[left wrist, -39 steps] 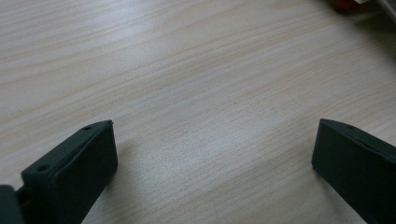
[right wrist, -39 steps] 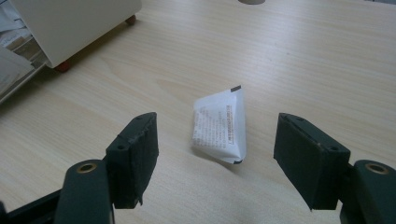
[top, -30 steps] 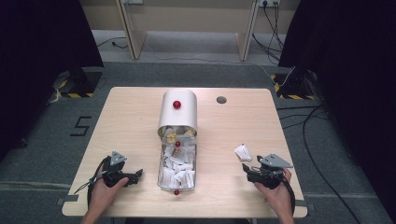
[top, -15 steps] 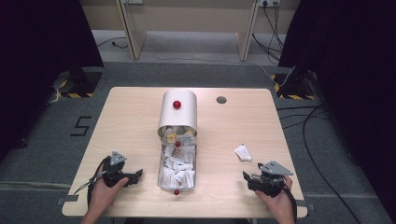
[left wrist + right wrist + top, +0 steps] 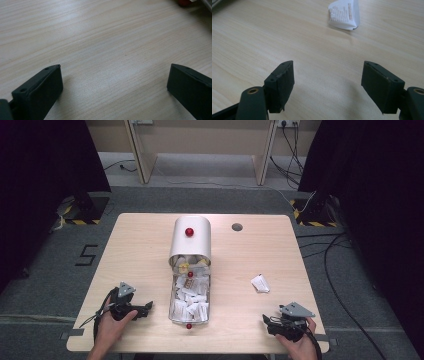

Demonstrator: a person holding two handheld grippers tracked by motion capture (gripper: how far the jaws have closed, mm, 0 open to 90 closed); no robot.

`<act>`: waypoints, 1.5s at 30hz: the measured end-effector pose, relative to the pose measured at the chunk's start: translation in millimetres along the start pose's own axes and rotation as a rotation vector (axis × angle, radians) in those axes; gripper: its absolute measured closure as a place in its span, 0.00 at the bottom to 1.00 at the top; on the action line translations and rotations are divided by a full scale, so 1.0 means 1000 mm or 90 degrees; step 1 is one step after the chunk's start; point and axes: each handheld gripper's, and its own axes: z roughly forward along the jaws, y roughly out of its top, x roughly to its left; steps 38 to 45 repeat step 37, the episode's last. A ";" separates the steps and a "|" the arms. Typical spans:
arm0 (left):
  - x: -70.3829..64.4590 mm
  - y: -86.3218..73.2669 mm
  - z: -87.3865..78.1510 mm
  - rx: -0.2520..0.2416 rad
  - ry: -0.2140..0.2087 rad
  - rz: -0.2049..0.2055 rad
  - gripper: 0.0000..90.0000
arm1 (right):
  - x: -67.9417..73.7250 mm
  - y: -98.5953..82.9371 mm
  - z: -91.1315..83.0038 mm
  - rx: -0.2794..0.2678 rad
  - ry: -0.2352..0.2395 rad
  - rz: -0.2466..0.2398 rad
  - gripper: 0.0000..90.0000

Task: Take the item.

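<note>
A metal tray (image 5: 173,306) full of several white packets lies mid-table, its far end under a rounded silver cover (image 5: 191,242) with a red knob. One white packet (image 5: 260,283) (image 5: 345,13) lies alone on the wood to the right of the tray. My right gripper (image 5: 266,322) (image 5: 328,83) rests near the front right corner, open and holding nothing, with the packet beyond its jaws. At the front left, my left gripper (image 5: 148,306) (image 5: 113,86) is open over bare wood, pointing at the tray.
A round grommet hole (image 5: 237,226) sits at the back right of the table (image 5: 140,245). Cables and dark curtains flank the table on the floor. A red knob (image 5: 189,325) marks the tray's near end.
My right gripper has drawn back toward the front edge, leaving the white packet on the table. The left gripper has stayed put.
</note>
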 end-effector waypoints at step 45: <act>0.000 0.000 0.000 0.000 0.000 0.000 0.00 | 0.003 -0.024 -0.008 0.004 0.010 0.003 0.17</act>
